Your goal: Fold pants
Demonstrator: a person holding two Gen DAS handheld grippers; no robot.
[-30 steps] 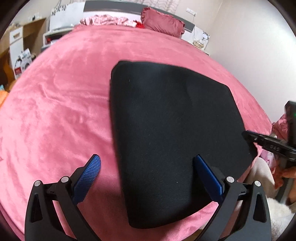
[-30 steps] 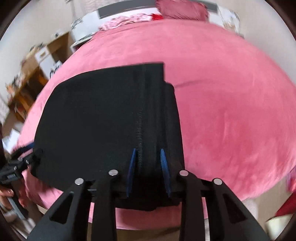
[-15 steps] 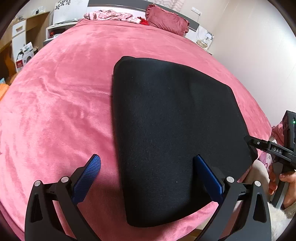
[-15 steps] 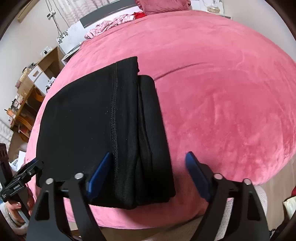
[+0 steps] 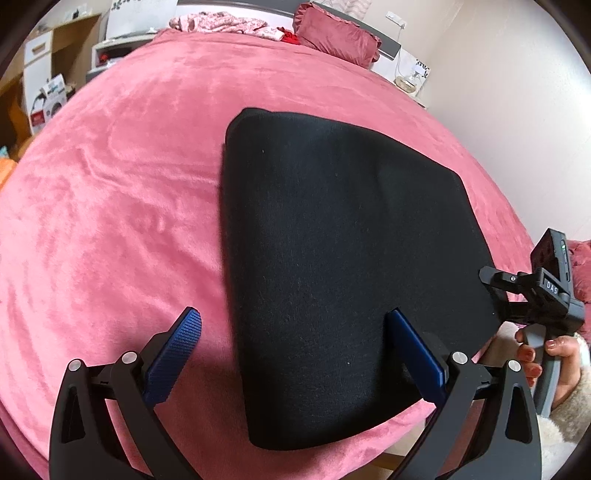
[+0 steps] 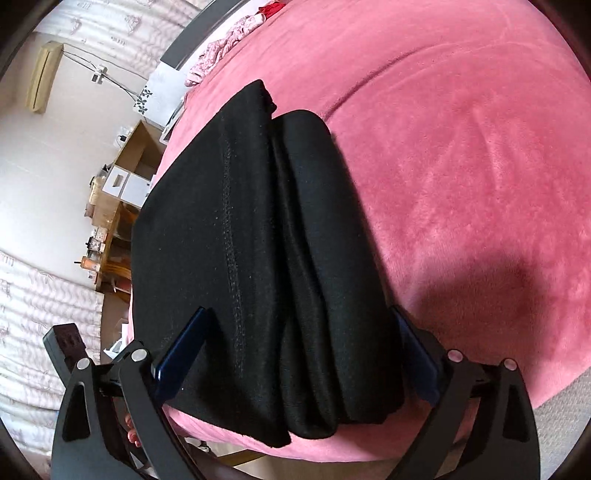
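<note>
Pants: black knit pants (image 5: 343, 266), folded into a compact stack, lie flat near the front edge of the bed; the right wrist view shows layered folds and a stitched seam (image 6: 231, 236) along the top layer.
Bed: pink plush blanket (image 5: 110, 192) covers it; a dark-pink ruffled pillow (image 5: 338, 35) and a crumpled floral garment (image 5: 225, 26) sit at the far end.
Left gripper (image 5: 299, 350): blue-padded fingers (image 5: 177, 343) spread wide apart, holding nothing, one over the blanket, the other over the pants.
Right gripper (image 6: 295, 354): fingers (image 6: 181, 347) spread wide on either side of the stack's near end, gripping nothing.
Hand: the person's hand (image 5: 546, 354) holds the right gripper's handle.
</note>
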